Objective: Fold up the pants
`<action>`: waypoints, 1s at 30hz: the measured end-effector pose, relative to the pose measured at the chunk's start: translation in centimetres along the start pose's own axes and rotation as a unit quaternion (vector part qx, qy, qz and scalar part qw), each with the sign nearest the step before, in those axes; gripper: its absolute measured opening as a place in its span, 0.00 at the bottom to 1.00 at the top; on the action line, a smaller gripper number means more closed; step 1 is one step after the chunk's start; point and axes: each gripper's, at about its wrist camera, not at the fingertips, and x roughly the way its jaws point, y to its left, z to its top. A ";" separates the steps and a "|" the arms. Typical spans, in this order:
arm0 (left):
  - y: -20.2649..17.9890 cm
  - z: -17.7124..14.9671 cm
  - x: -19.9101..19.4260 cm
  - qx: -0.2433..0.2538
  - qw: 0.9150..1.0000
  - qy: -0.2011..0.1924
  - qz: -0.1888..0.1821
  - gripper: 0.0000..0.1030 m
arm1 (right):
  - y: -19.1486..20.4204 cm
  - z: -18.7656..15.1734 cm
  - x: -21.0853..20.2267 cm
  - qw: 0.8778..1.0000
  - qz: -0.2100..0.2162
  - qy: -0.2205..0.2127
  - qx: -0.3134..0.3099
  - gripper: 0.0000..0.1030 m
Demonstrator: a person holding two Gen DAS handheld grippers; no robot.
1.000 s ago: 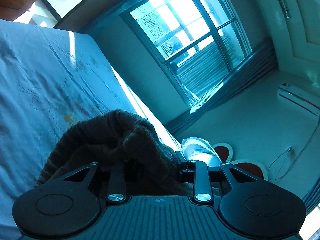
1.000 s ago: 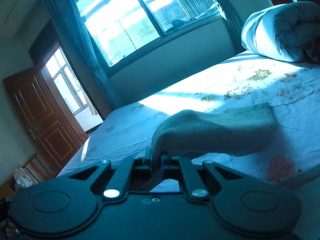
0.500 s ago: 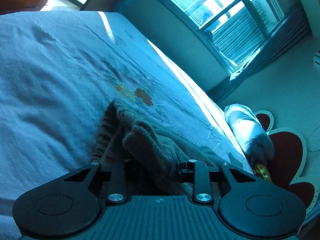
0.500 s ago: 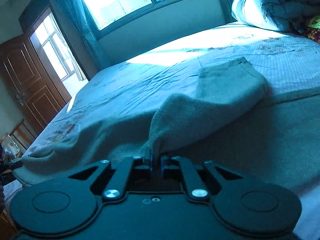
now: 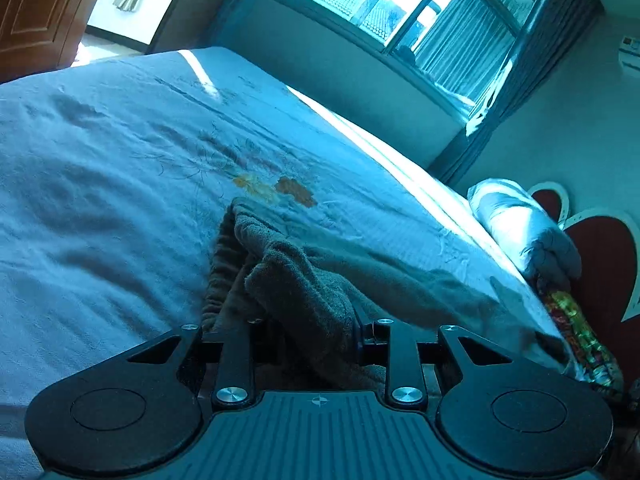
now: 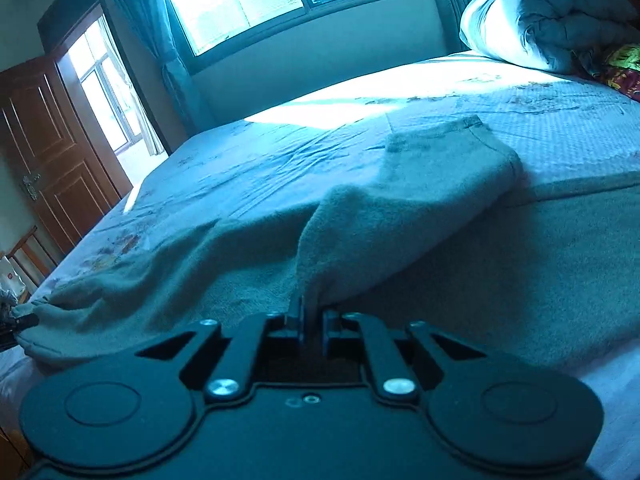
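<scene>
Pants point(image 6: 420, 200): spread on bed point(image 6: 560, 136), one end doubled back.
Right gripper point(image 6: 312, 316): clamped on pants.
Left gripper point(image 5: 304, 320): jaws apart, cloth bunched between.

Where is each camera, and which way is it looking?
Left wrist: sits on the left gripper, low over the bed, looking along it toward the window; the gripper's fingers are spread around bunched pants.
Right wrist: sits on the right gripper, looking across the bed toward the window and the door; the gripper pinches a lifted fold of the pants.
Both views share the pants, bed, window and rolled quilt.
</scene>
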 end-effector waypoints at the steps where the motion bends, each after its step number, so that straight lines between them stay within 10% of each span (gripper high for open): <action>1: 0.7 -0.5 0.8 -0.005 1.000 0.012 0.004 0.29 | -0.4 -0.6 1.4 0.999 -0.012 0.033 0.004 0.01; 15: 1.1 0.0 0.4 -0.116 0.993 0.003 -0.013 0.31 | -0.7 -0.7 1.4 0.999 -0.003 0.031 0.017 0.01; 21: -2.0 3.3 -2.3 -0.081 0.975 -0.115 -0.172 0.29 | 0.6 2.1 -2.1 0.997 0.024 -0.070 0.002 0.00; 23: -0.7 2.6 -0.8 -0.080 0.988 -0.060 -0.113 0.29 | 0.2 1.3 -0.5 1.000 0.008 -0.026 -0.014 0.00; 25: 1.0 0.7 1.7 -0.049 0.997 0.053 0.020 0.28 | -1.0 -0.3 2.0 0.998 0.002 0.057 0.005 0.00; 30: 1.1 -0.5 0.9 -0.044 0.999 0.024 0.009 0.28 | -0.8 -0.9 1.7 0.999 0.001 0.035 0.011 0.01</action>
